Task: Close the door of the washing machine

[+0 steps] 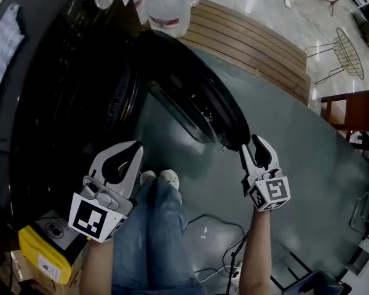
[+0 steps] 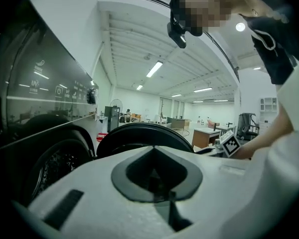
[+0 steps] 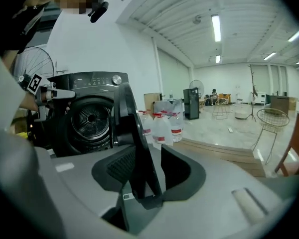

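Grey floor (image 1: 307,165); door (image 1: 194,100) open, upright, edge between R gripper (image 1: 249,142) jaws.

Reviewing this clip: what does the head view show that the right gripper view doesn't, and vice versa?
Head view only: the person's jeans, shoes and floor cables. Right gripper view only: the ceiling lights and a standing fan. Both: the open door, the water bottles, and the right claw with the door's edge between its parted jaws.
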A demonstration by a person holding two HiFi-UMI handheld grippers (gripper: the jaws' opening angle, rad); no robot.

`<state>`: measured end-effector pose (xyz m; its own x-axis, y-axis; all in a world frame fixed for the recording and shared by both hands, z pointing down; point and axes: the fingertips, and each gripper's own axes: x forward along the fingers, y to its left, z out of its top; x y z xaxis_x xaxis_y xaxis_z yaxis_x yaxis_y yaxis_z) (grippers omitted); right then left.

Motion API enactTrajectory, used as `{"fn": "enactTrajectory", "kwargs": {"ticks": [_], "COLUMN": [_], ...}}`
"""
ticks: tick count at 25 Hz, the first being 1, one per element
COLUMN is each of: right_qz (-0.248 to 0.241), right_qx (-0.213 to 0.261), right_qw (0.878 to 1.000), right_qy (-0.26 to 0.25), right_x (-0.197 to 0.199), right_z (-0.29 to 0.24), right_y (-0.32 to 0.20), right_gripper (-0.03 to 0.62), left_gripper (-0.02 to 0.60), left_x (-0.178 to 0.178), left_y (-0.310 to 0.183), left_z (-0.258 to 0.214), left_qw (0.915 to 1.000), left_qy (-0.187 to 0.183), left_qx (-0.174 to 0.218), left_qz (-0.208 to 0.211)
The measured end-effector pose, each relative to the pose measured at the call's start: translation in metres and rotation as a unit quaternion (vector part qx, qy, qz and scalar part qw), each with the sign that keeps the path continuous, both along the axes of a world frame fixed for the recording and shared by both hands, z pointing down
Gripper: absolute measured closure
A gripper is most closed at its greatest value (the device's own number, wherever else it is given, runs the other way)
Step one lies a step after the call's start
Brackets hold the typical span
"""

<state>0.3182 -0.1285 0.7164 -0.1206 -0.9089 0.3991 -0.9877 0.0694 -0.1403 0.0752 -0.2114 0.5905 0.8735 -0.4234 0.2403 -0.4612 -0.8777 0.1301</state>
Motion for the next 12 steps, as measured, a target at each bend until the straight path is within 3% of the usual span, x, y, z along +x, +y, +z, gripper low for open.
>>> {"fn": "enactTrajectory", "kwargs": {"ticks": [4,12], "right_qz": [-0.025,-0.038], "right_qx": [-0.004,-0.044], "right_qw": [1.0,0.998], "right_qy": [0.01,-0.001], "right_x": [-0.008,-0.043], "right_z": [0.0,0.002], "right_y": [-0.008,0.007], "right_gripper": [0.472,0.488], "left_gripper": [0.583,0.582], "left_x": [-0.003,-0.023], "left_y": [0.004,0.006], "left_z": [0.0,-0.017], "left_qw": [1.0,0.9994], "left_qy": [0.0,0.005], "left_qx": [-0.001,-0.022], "left_qz": [0.005,-0.026]}}
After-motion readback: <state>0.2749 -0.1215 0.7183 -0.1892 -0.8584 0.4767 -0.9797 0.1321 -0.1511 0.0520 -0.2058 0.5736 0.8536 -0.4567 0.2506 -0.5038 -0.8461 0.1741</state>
